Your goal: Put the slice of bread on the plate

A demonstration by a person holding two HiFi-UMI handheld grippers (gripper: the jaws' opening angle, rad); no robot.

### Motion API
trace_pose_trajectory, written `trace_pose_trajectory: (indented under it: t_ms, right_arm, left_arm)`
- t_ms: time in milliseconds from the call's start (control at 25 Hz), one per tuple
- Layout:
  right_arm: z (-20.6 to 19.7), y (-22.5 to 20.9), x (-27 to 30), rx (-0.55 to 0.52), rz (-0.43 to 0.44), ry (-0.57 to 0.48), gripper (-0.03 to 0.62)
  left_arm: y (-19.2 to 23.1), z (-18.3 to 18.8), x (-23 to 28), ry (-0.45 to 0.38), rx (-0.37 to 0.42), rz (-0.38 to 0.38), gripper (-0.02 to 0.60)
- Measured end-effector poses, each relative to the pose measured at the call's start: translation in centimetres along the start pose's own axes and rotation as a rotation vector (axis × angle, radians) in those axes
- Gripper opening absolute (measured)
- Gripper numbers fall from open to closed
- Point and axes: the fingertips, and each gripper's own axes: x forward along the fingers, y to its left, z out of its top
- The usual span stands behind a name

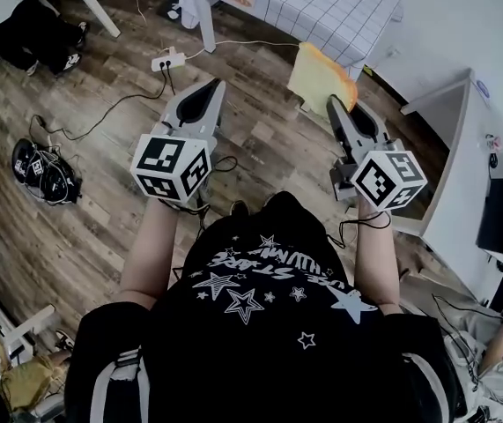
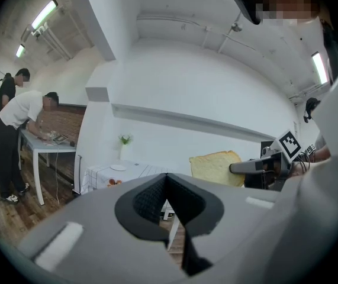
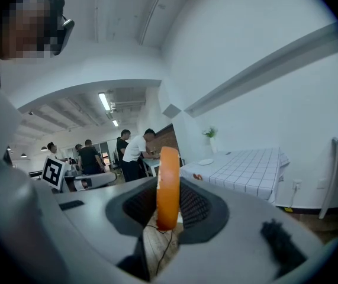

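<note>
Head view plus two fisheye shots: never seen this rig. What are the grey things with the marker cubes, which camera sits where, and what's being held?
There is no robot arm here. A person holds a two-jaw gripper in each hand, and the marker cubes are part of those grippers. The head view comes from a camera on the person's head, looking steeply down at a wooden floor. The other two pictures come from wide-angle cameras riding on each gripper and looking along its jaws. The right gripper is shut on the slice of bread, which its own view shows edge-on between the pads. The left gripper is shut with nothing in it. Ahead stands a table with a checked cloth, and the white plate lies on it, with no bread on it yet.
</note>
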Motion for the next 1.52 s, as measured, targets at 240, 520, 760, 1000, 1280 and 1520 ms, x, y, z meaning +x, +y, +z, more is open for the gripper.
trace_pose_trajectory:
  t_ms: [240,520,760,1000,1280,1520]
  right_arm:
    - [0.0,-0.7,2.3,0.007,0.012,0.007,0.098]
    - [0.5,-2.6,7.0,0.008,0.056,0.009,0.098]
    - [1.3,-5.6,11.0,0.040,0.064,-0.004,0.098]
    - [1.5,-9.7,14.7,0.059,0.047,0.012,0.098]
    - [3.6,-14.3,19.6,0.065,0.052,0.020,0.098]
    - [5.5,-16.7,23.7,0.060,0.080,0.019,0.098]
  left_arm:
    - [1.5,-0.3,0.4,0.002,0.001,0.018,0.008]
    - [4.2,-0.5,2.3,0.022,0.005,0.077,0.008]
    - [6.3,-0.2,6.0,0.035,0.014,0.088,0.008]
    - [8.2,-0.3,11.0,0.054,0.000,0.086,0.008]
    - [10.4,0.9,16.3,0.070,0.000,0.101,0.008]
    - [12.9,2.0,20.0,0.073,-0.009,0.131,0.008]
